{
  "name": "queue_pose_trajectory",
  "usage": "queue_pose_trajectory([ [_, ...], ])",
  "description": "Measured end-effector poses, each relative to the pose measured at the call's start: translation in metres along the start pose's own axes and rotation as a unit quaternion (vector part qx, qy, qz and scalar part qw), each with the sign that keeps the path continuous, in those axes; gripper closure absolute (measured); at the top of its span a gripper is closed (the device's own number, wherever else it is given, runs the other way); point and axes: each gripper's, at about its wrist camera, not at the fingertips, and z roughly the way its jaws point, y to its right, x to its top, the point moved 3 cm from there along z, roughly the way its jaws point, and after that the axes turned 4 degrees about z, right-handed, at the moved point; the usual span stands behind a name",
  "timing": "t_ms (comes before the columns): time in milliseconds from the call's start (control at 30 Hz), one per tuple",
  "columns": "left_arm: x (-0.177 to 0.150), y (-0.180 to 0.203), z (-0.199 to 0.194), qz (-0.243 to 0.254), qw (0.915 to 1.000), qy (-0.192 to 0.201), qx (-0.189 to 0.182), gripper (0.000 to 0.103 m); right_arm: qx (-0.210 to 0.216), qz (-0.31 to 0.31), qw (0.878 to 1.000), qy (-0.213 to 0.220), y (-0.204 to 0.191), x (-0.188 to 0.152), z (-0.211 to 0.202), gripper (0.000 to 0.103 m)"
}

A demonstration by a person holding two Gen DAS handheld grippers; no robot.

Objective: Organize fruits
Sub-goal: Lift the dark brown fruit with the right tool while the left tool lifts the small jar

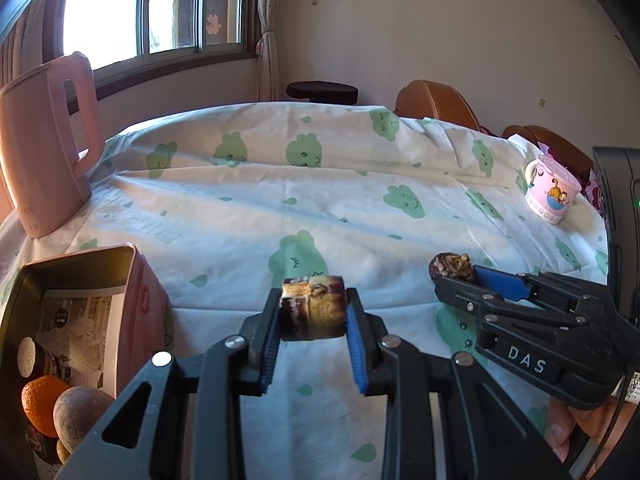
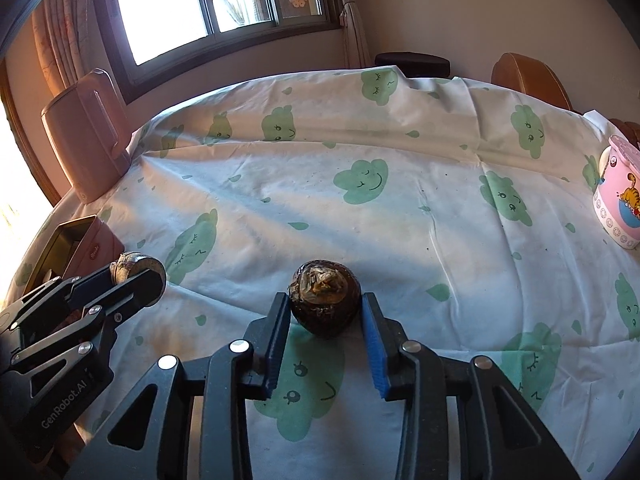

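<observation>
Sunlight is falling across a white tablecloth [image 2: 400, 220] printed with green clouds. "DAS" is showing on the right gripper [image 1: 456, 280], "GenRobot.AI" on the left gripper [image 2: 132, 276]. A pink kettle [image 1: 44, 148] and cartoon mug [image 1: 552, 190] are standing at the edges. Each gripper is clamping something: the left a brown cut-ended chunk [image 1: 314, 308] above the cloth beside the pink tin [image 1: 132, 300], which is holding an orange [image 1: 42, 402]; the right a dark, wrinkled round fruit [image 2: 325, 300] touching the cloth.
</observation>
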Motion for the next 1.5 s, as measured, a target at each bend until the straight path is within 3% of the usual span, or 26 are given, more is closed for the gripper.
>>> queue_pose_trajectory([
  [733, 0.001, 0.0, -0.02, 0.001, 0.9985, 0.053, 0.011, 0.072, 0.014, -0.032, 0.994, 0.103, -0.014, 0.0, -0.041, 0.066],
  [1500, 0.001, 0.002, -0.033, 0.007, 0.9958, 0.089, 0.02, 0.072, 0.006, -0.044, 0.985, 0.165, -0.019, -0.005, -0.063, 0.066],
])
